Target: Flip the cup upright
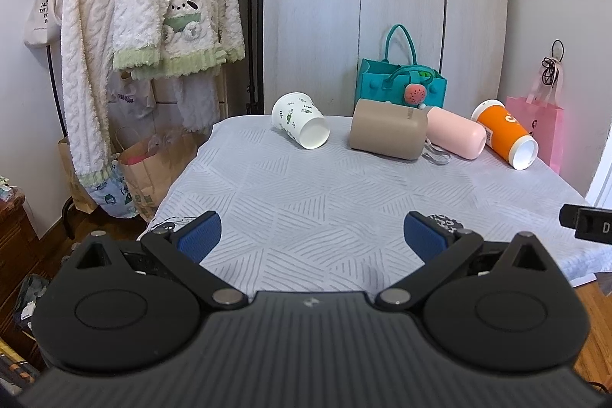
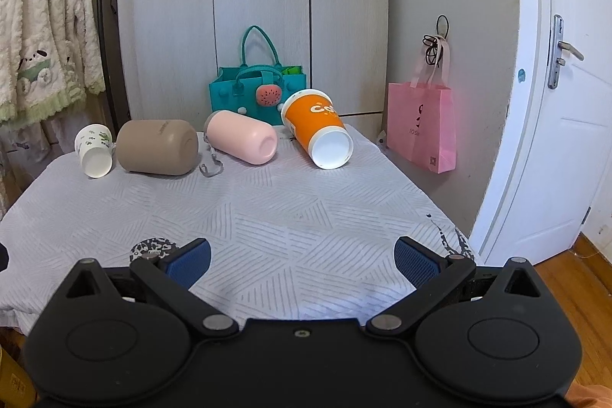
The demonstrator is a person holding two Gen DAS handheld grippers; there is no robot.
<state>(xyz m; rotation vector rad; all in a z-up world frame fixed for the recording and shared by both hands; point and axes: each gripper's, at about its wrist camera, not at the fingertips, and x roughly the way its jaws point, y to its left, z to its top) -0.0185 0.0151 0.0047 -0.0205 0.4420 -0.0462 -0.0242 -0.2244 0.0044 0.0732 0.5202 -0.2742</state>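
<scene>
My left gripper (image 1: 313, 236) hangs level with its blue pads (image 1: 199, 240) spread wide, nothing between them. My right gripper (image 2: 302, 262) sits the same way, pads (image 2: 417, 264) wide apart and holding nothing, pointing forward.

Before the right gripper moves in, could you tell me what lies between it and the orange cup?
Only bare patterned tablecloth lies between the open right gripper and the tipped orange cup, as the right wrist view shows.

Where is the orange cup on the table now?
The orange cup lies on its side at the far right of the cup row, beside the pink cup and before the teal bag.
</scene>
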